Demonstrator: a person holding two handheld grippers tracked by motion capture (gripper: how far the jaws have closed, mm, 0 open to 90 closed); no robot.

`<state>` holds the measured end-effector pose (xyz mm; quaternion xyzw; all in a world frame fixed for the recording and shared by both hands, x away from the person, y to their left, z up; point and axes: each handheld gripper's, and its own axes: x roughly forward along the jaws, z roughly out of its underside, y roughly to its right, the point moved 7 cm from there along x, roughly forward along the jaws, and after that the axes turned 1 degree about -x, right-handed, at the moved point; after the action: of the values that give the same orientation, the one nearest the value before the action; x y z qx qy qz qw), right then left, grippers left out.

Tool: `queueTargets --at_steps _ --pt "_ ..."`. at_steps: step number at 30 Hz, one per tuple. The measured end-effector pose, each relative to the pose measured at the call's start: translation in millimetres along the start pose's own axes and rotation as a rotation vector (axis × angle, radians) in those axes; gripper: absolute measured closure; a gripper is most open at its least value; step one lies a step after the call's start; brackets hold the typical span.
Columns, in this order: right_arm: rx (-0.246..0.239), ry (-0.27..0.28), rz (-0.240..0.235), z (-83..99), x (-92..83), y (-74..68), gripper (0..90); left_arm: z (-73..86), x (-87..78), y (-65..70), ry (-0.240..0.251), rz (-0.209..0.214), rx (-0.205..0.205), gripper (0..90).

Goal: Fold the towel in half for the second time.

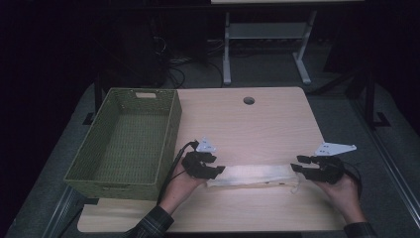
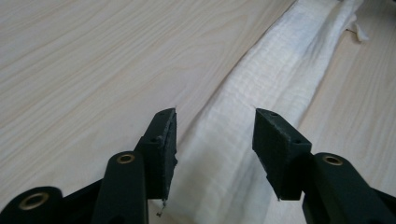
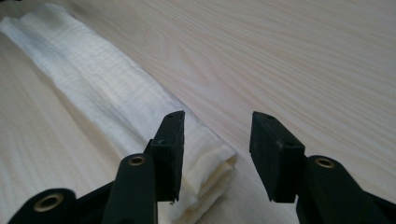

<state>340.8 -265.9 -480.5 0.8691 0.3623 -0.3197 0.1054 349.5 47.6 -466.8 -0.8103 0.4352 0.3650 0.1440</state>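
In the high view the left claw (image 1: 214, 171) covers one end of the folded white cloth (image 1: 255, 176). The bottom edge cuts off the surface (image 1: 257, 124) and both forearms.

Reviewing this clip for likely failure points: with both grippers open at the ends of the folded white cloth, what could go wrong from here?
1. The cloth is loosely folded; its layered end may spring open now that the right gripper stands open.
2. The left gripper straddles the cloth; pulling back carelessly might drag it askew.
3. The basket sits close beside the left hand; a lift could bump it.
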Motion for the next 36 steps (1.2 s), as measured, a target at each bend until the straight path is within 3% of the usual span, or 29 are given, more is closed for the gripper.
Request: queueTargets --at_steps 12,20,25,30,36 --pt "0.025 -0.086 0.006 11.4 29.3 14.8 54.5 -15.1 31.5 -9.4 -0.018 0.022 0.025 43.8" --pt "0.029 -0.121 -0.011 20.6 36.5 14.7 57.0 -11.5 52.2 -9.9 -0.062 0.071 0.04 43.3" --pt "0.043 -0.118 -0.024 21.9 36.9 13.9 60.2 -5.0 62.7 -8.5 -0.099 0.075 0.056 44.2" --pt "0.041 -0.116 -0.036 22.1 36.8 12.1 65.5 -0.9 66.5 -5.6 -0.117 0.078 0.08 50.5" --pt "0.038 -0.116 -0.063 22.5 36.4 9.7 75.2 0.0 65.7 1.5 -0.127 0.105 0.11 68.5"
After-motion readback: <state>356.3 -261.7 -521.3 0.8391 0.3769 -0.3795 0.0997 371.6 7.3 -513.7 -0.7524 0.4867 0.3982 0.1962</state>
